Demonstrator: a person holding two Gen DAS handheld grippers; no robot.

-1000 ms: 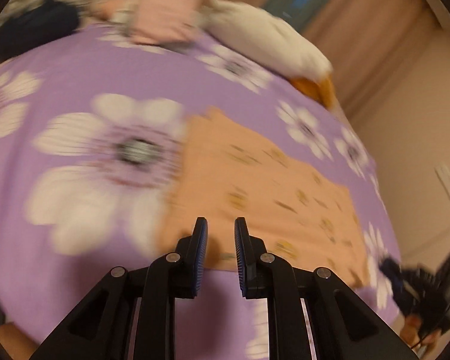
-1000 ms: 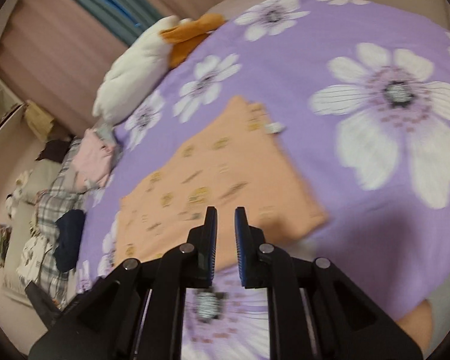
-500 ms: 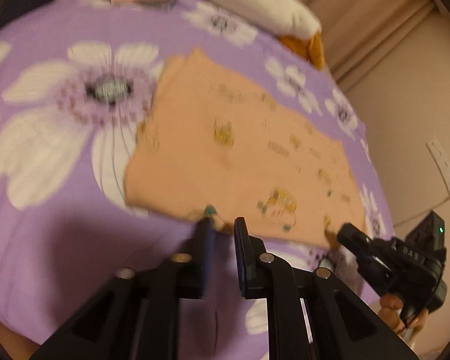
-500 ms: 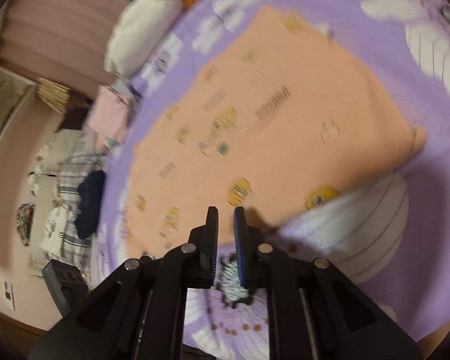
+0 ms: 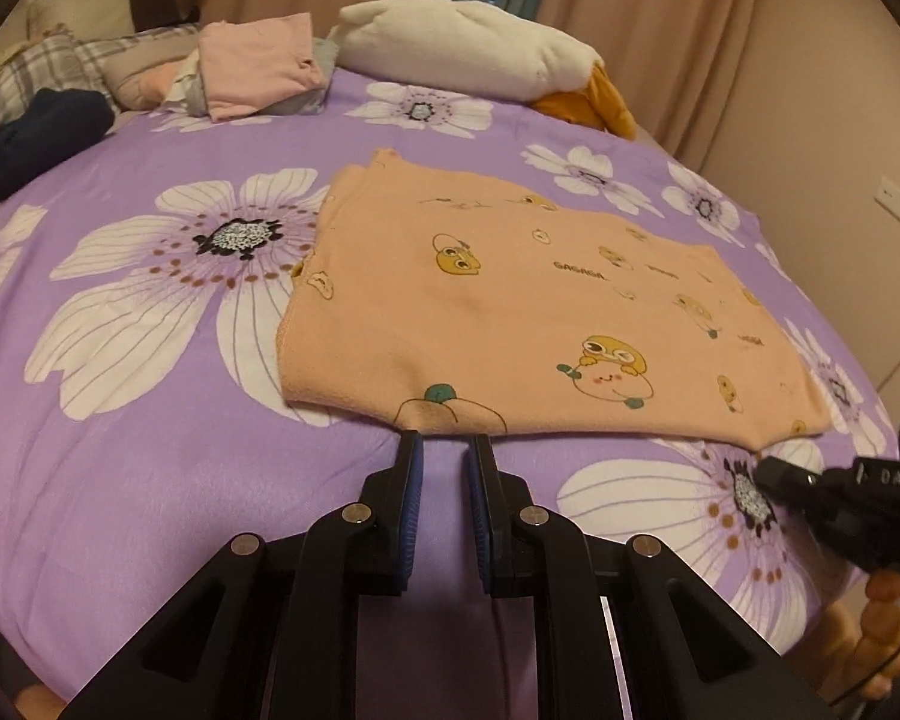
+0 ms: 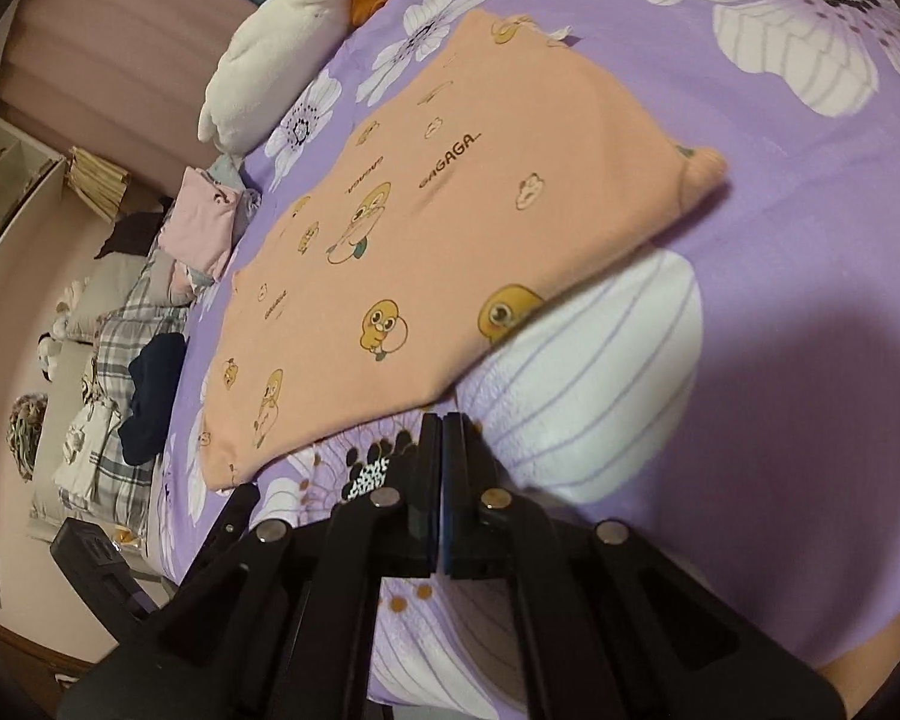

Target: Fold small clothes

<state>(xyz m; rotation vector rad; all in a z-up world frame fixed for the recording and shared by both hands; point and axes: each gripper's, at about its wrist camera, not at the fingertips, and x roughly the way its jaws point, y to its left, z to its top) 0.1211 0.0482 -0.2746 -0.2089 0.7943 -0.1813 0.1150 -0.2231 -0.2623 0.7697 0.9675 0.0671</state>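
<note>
The orange garment (image 5: 510, 306) lies flat mid-bed on the purple sheet (image 5: 150, 480), long axis running left to right, bare sheet all round. Left gripper (image 5: 444, 450), jaws slightly spread, sits at its near hem; right gripper (image 6: 443, 429), jaws pressed together on nothing, just off its edge.

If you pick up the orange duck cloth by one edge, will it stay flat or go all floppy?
Probably floppy: the orange cloth lies limp, following the bedspread. It looks thin, so likely light. Its soft knit surface shouldn't slip much from the fingers.

bare bedspread (image 5: 150, 450) around garment (image 5: 510, 312), clothes pile (image 5: 258, 72) far
</note>
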